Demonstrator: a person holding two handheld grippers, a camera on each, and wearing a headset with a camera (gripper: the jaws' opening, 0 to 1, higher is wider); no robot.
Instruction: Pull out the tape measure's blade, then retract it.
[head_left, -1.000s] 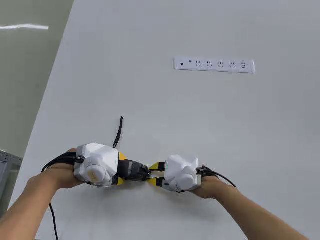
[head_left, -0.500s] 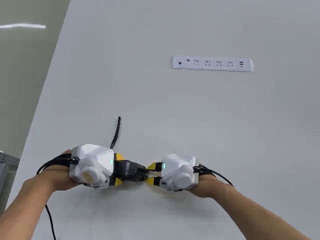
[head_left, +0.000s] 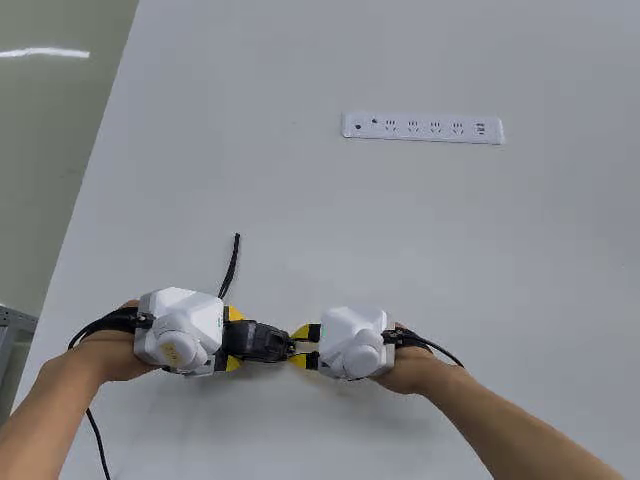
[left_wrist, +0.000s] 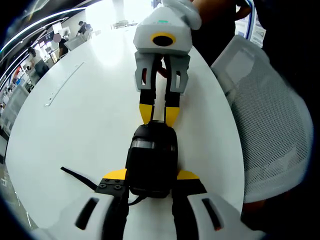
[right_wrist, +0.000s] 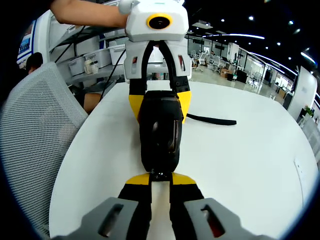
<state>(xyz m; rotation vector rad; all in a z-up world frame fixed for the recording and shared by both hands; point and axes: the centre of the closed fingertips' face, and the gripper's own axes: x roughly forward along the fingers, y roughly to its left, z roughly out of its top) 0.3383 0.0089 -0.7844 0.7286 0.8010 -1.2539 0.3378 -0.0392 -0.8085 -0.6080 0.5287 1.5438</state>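
A black tape measure (head_left: 258, 340) lies just above the white table, near its front edge. My left gripper (head_left: 232, 341) is shut on the case's sides, with its yellow pads (left_wrist: 115, 175) pressed to the case (left_wrist: 150, 160). My right gripper (head_left: 303, 346) faces it from the other side. Its yellow fingertips (right_wrist: 138, 179) are closed on the small hook of the blade (right_wrist: 159, 175) at the case's mouth (right_wrist: 160, 130). In the left gripper view the right gripper (left_wrist: 159, 114) meets the case's front. The two grippers stand close together and no length of blade shows between them.
The tape measure's black strap (head_left: 232, 265) trails on the table behind the left gripper. A white power strip (head_left: 422, 128) lies farther back. A white mesh chair (left_wrist: 265, 115) stands at the table's near edge. The table (head_left: 420, 250) spreads wide to the right and back.
Both grippers have drifted slightly left together with the tape measure. The gap between them looks the same, and both grips hold.
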